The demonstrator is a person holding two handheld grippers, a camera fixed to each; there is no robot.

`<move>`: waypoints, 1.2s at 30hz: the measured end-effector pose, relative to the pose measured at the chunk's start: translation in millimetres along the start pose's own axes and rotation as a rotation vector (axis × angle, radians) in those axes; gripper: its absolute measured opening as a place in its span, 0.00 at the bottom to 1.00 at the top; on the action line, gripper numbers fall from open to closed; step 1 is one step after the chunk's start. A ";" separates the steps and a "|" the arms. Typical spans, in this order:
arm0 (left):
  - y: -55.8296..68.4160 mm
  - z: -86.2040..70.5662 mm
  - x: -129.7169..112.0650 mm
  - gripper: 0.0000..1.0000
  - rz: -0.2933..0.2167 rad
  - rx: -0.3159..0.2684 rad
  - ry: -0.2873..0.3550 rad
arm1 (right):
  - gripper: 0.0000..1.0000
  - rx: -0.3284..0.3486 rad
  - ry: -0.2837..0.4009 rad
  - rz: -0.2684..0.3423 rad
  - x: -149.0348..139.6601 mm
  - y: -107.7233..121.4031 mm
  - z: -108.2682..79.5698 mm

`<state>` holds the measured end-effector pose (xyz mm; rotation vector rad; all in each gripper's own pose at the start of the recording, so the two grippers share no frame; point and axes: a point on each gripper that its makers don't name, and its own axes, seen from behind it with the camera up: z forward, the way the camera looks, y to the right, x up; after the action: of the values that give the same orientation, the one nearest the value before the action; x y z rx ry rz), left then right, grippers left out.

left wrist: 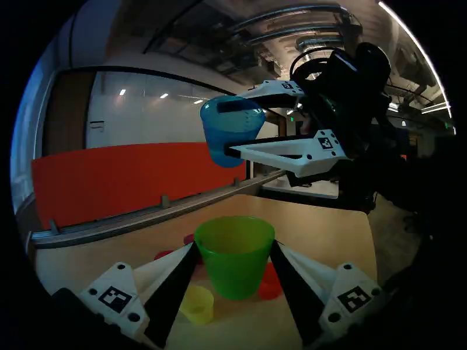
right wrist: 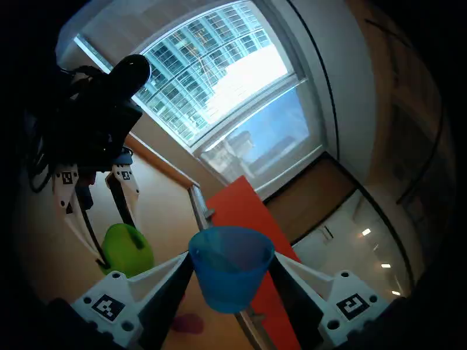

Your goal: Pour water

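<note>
Left gripper view is showing the left gripper [left wrist: 233, 252] with its jaws pinching the green cup [left wrist: 234, 265] on opposite sides of the wall, just under the rim. The cup is standing upright and low over the pale wooden table [left wrist: 327, 233], mouth open to the ceiling, which suits it to be the receiving vessel. Farther off and higher, the right gripper [left wrist: 230, 125] is clamping the blue cup [left wrist: 232, 131] between both fingers, raised above and slightly behind the green one; that height is consistent with lining up a pour. How far the blue cup is tilting is hard to judge here.

Right gripper view is confirming both black finger pads bearing on the blue cup's sides, with the green cup lying lower and to one side.

Both cups are tapered plastic tumblers, smooth-walled with rolled rims. The blue one is translucent, a finger pad showing through it; the green one is reading as near opaque. Whether either is holding water cannot be told, and no stream is showing. A small yellow cup [left wrist: 197, 304] and flat red pieces [left wrist: 269, 283] are sitting on the table near the green cup, likely spare items. The fingers are white, angular and carrying square markers.
</note>
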<state>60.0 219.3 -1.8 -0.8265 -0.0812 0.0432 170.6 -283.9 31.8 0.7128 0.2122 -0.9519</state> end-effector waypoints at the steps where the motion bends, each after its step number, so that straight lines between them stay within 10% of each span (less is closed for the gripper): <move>1: 0.3 0.0 0.4 0.86 0.000 -0.001 0.001 | 0.90 0.000 0.000 -0.006 0.6 0.0 0.3; 36: 6.8 2.4 2.5 0.86 -0.004 -0.022 0.014 | 0.90 -0.035 0.006 -0.257 8.5 1.2 9.5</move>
<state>62.2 225.8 -5.0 -0.8485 -0.0698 0.0325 175.2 -295.2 35.6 0.6664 0.3307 -1.1884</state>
